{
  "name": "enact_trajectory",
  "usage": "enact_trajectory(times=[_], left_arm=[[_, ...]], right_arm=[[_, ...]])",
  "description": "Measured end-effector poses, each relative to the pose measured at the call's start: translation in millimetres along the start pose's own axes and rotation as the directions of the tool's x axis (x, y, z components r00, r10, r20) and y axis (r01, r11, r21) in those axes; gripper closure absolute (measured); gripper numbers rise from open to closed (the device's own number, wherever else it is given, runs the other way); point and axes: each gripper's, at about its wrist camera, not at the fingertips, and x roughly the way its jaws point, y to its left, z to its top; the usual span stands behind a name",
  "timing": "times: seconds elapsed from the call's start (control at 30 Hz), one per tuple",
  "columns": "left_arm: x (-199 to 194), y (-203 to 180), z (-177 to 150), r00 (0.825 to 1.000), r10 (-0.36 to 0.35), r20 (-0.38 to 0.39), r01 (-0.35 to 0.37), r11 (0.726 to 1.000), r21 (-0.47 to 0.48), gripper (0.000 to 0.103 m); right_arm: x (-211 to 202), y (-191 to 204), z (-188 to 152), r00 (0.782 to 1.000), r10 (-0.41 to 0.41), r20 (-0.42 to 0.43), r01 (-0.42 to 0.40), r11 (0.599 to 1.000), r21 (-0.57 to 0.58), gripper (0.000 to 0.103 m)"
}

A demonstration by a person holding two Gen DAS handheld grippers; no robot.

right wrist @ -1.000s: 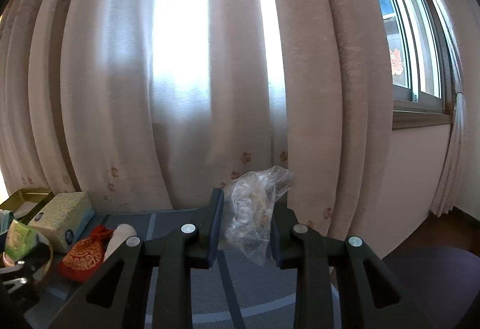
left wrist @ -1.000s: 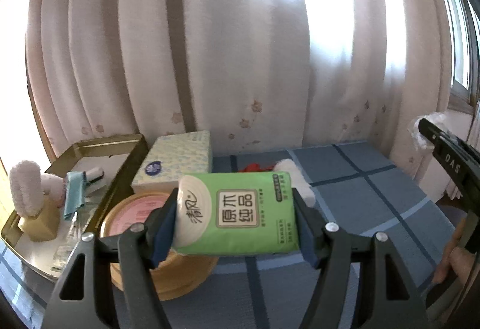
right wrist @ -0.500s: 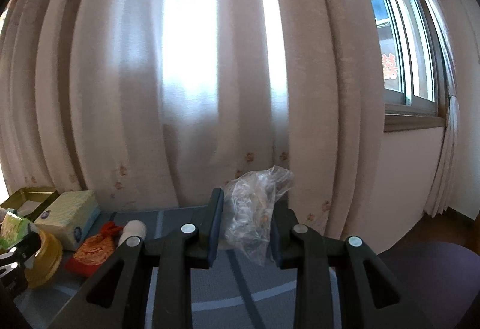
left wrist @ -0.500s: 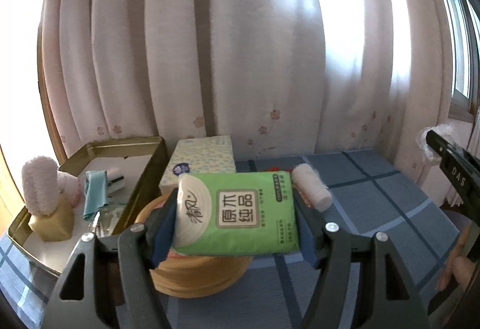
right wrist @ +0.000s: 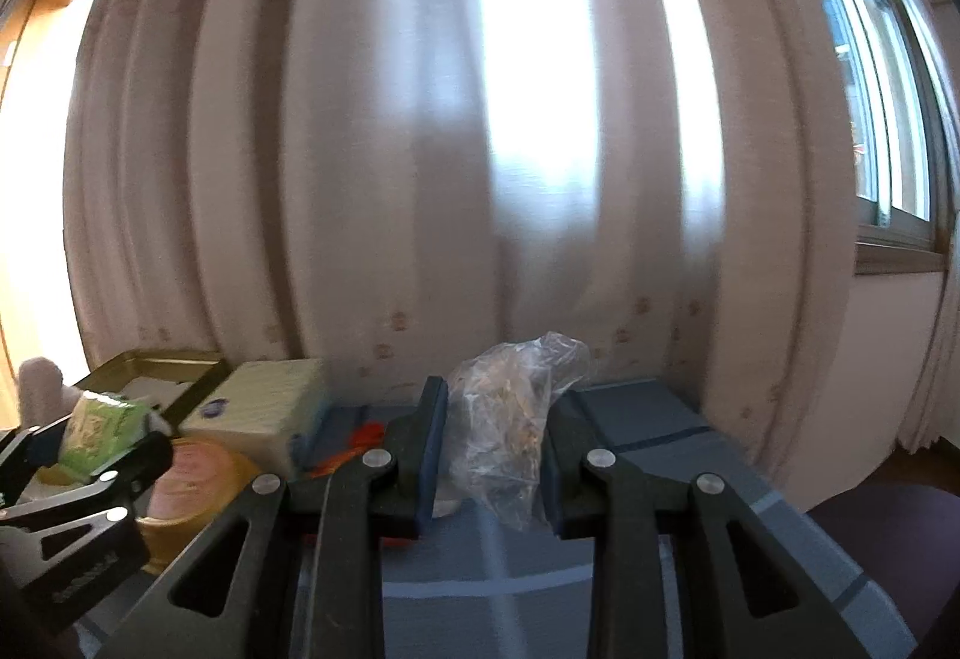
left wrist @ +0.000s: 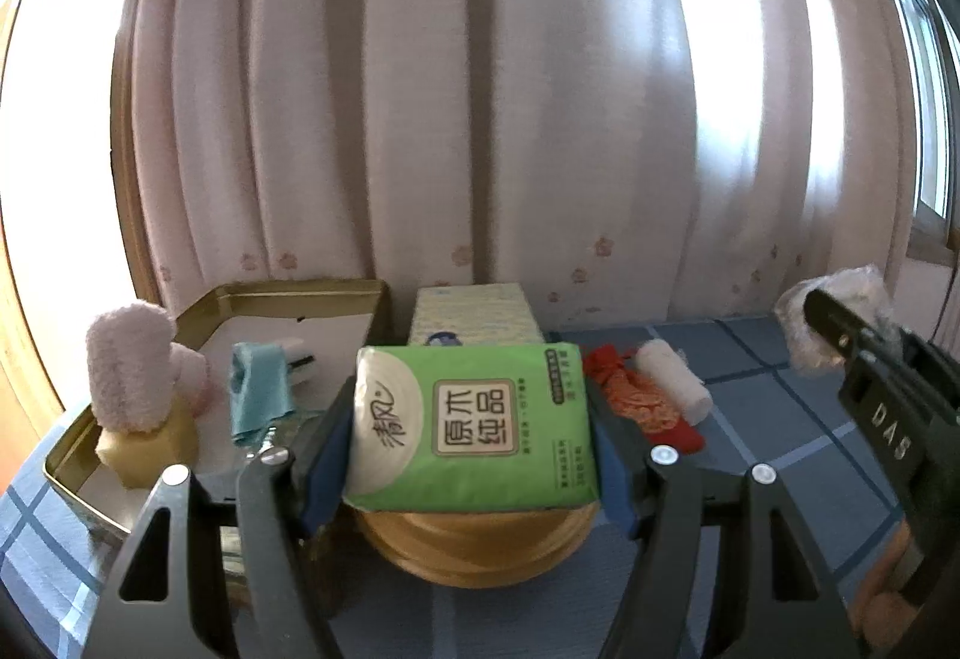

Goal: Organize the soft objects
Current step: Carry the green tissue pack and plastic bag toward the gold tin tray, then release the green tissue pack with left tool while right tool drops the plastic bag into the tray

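The left tool [left wrist: 474, 422] is seen pinching a green tissue pack [left wrist: 474, 419] between its two pads, held above a round yellow container [left wrist: 474, 545] on the blue checked worktop [left wrist: 780, 407]; a gold tray [left wrist: 300, 293] of soft items lies ahead to its left, a pale tissue box [left wrist: 471, 314] straight ahead, and a red pouch [left wrist: 636, 401] with a white roll [left wrist: 672, 380] ahead to its right. The right tool [right wrist: 495, 455] is closed on a crumpled clear plastic bag [right wrist: 510, 419], carried above the worktop to the right of the left tool.
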Motion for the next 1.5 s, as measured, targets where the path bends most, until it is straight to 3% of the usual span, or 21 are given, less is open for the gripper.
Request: enact_trajectory(times=[0.53, 0.8, 1.07, 1.2, 1.33, 1.43, 1.5], left_arm=[[-11.8, 64.3, -3.6, 0.998, 0.056, 0.01, -0.055, 0.997, -0.06, 0.035], [-18.9, 115.8, 7.6, 0.991, 0.135, -0.003, -0.135, 0.988, -0.073, 0.035], [-1.0, 159.9, 47.2, 0.977, 0.211, -0.018, -0.212, 0.975, -0.068, 0.035], [23.9, 168.8, 64.9, 0.973, 0.226, -0.052, -0.229, 0.972, -0.05, 0.035], [58.3, 176.6, 74.4, 0.965, 0.221, -0.139, -0.228, 0.973, -0.036, 0.035], [78.2, 179.4, 78.4, 0.96, 0.213, -0.183, -0.221, 0.975, -0.022, 0.035], [89.3, 179.3, 81.6, 0.957, 0.21, -0.2, -0.216, 0.976, -0.008, 0.035]], right_arm=[[-4.2, 89.2, -5.5, 0.987, 0.159, -0.015, -0.16, 0.983, -0.09, 0.073], [-1.5, 141.7, 7.6, 0.959, 0.28, -0.041, -0.283, 0.951, -0.122, 0.073], [23.6, 184.9, 36.6, 0.931, 0.36, -0.065, -0.364, 0.927, -0.091, 0.073], [50.9, 206.5, 51.3, 0.922, 0.372, -0.108, -0.38, 0.923, -0.063, 0.073], [82.5, 220.8, 59.7, 0.913, 0.366, -0.178, -0.378, 0.925, -0.036, 0.073], [109.0, 228.5, 62.0, 0.897, 0.357, -0.26, -0.371, 0.929, -0.007, 0.073], [125.3, 232.6, 60.1, 0.873, 0.364, -0.325, -0.379, 0.925, 0.017, 0.073]])
